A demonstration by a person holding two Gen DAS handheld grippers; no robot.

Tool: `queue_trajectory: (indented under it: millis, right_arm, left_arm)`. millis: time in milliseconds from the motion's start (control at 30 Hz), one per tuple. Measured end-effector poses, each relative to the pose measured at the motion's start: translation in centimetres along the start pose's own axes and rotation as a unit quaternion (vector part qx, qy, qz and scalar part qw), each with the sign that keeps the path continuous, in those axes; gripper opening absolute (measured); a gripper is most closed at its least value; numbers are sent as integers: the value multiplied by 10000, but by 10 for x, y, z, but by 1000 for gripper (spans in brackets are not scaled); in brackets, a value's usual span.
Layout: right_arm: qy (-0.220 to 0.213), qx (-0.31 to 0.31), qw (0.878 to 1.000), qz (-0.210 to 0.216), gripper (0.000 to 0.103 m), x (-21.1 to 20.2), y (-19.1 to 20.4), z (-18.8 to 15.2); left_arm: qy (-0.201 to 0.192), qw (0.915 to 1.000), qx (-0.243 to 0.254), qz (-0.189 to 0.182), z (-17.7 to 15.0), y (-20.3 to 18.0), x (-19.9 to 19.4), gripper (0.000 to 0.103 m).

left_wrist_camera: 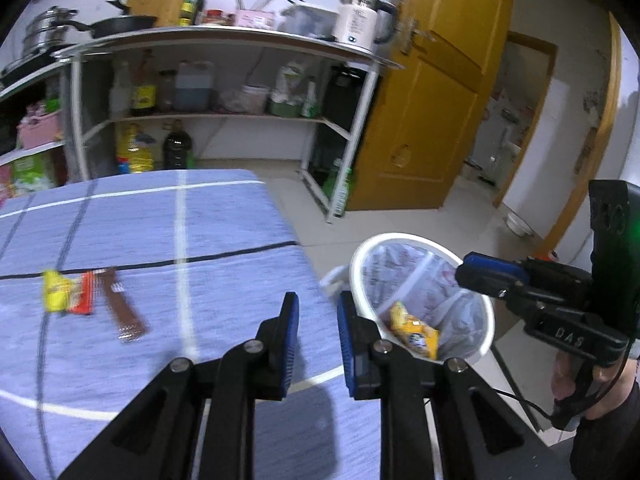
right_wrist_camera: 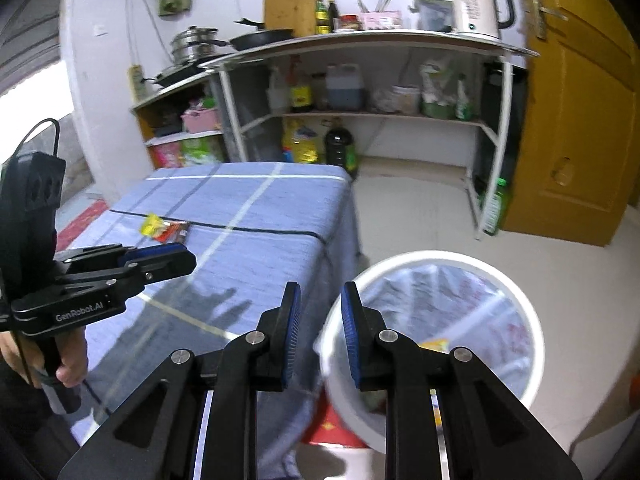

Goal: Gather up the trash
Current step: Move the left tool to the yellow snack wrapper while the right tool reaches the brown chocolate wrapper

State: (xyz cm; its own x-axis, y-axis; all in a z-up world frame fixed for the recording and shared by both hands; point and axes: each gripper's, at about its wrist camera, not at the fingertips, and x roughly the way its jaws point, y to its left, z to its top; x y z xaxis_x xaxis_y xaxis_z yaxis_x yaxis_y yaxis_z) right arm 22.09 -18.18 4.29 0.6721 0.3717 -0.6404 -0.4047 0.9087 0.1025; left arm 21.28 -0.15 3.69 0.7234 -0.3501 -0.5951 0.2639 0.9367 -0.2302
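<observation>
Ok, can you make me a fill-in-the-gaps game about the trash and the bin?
1. The wrappers still to be collected lie on a ____ checked tablecloth.
2. The bin beside the table has a ____ rim.
3. Inside the bin lies a ____ snack packet.
4. Between the jaws of the left gripper there is ____.

Missing words: blue; white; yellow; nothing

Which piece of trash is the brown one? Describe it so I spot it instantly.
On the blue checked tablecloth, three wrappers lie in a row by a black stripe. The brown wrapper is nearest the bin, beside the red wrapper; it is longest, darkest and slanted.
</observation>
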Motion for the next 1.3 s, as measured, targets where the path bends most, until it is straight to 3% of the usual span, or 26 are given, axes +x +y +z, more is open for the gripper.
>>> queue_trajectory:
  millis: [300, 467, 533, 600, 833, 1200, 1233, 1300]
  right_arm:
    - [9, -330, 9990, 305, 22, 23, 56, 17]
    - [-15, -433, 9971, 620, 23, 40, 77, 23]
    - [28, -480, 9961, 737, 33, 49, 85, 27]
    - [54, -501, 9951, 849, 51, 55, 91, 28]
    - [215, -766, 9925, 926, 51, 75, 110, 28]
    - [527, -995, 9897, 880, 51, 104, 115, 27]
    - [545, -998, 9896, 877, 51, 106, 116, 27]
    - [580, -1006, 9894, 870, 51, 109, 118, 28]
  left_arm:
    - [-151, 9969, -462, 623, -16, 77, -38, 26]
    - [-210, 9917, -789, 991, -23, 116, -52, 35]
    - [-234, 9893, -926, 1101, -24, 131, -55, 38]
    - [-246, 9872, -1014, 1207, -25, 144, -55, 41]
    - [-66, 9821, -1277, 1382, -23, 181, -29, 48]
    - [384, 9790, -1466, 1365, -15, 204, 28, 48]
    - [418, 9790, -1438, 1386, -16, 204, 32, 47]
    - [420, 9784, -1464, 1397, -14, 203, 32, 30]
